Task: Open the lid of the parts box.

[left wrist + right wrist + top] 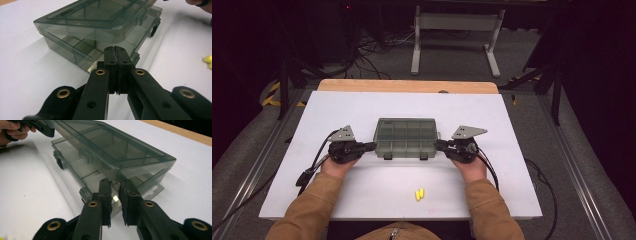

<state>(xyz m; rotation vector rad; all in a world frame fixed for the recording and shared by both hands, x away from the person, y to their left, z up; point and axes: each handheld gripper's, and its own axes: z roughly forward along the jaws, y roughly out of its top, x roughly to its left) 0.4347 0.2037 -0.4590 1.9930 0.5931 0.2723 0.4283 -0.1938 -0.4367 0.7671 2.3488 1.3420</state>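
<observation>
a smoky compartment box (405, 137) is flanked by two grippers on the white table (492, 110).
the left gripper (115, 50) is pressed shut at the box's end; the right gripper (115, 183) is held slightly parted under the raised lid (112, 147), grasping nothing. two yellow pieces (419, 194) lie near the front edge.

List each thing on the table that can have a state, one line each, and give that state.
compartment box: lid lifted a little at the front, not latched
left gripper: jaws shut, tips at the box's end under the raised lid
right gripper: jaws slightly apart, at the box's other end
yellow pieces: lying loose outside the box
</observation>
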